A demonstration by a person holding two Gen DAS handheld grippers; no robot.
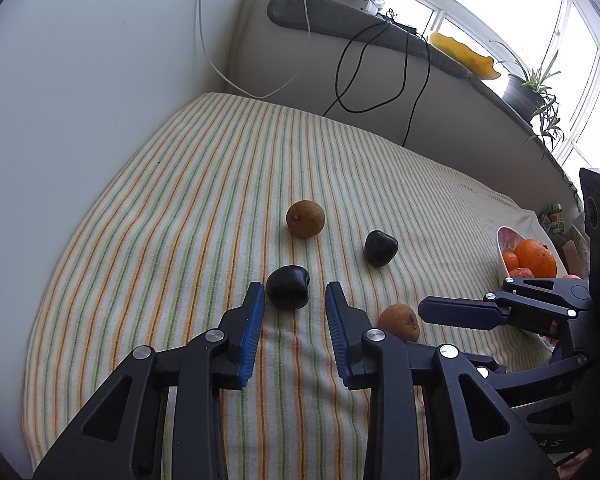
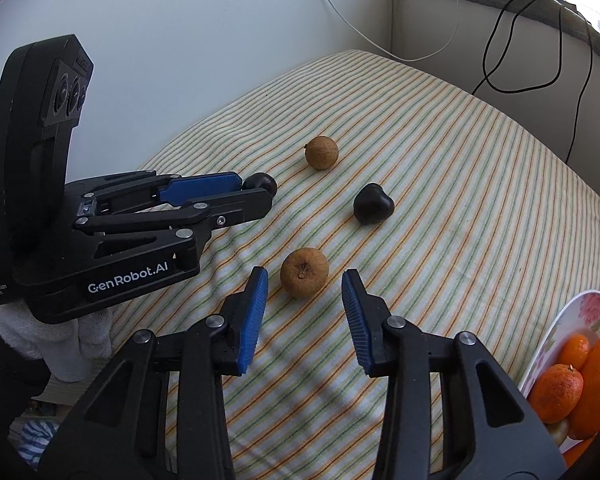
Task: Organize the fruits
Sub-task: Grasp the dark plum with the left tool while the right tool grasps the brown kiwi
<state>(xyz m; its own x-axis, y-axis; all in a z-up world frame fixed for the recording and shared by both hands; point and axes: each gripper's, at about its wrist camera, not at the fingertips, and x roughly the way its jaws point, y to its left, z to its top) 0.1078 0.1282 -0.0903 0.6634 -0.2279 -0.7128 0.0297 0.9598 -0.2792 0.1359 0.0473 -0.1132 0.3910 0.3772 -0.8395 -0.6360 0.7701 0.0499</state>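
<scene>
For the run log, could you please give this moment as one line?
left gripper: open, straddling near dark fruit | right gripper: open, straddling near brown fruit | plate: oranges

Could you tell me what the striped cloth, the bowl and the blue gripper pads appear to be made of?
Striped cloth: woven cotton-like fabric, matte, with soft wrinkles and thread stripes. Bowl: probably glazed ceramic or melamine, glossy white with a printed flower pattern. Blue gripper pads: likely rubber or soft plastic, matte, with fine ribs.
</scene>
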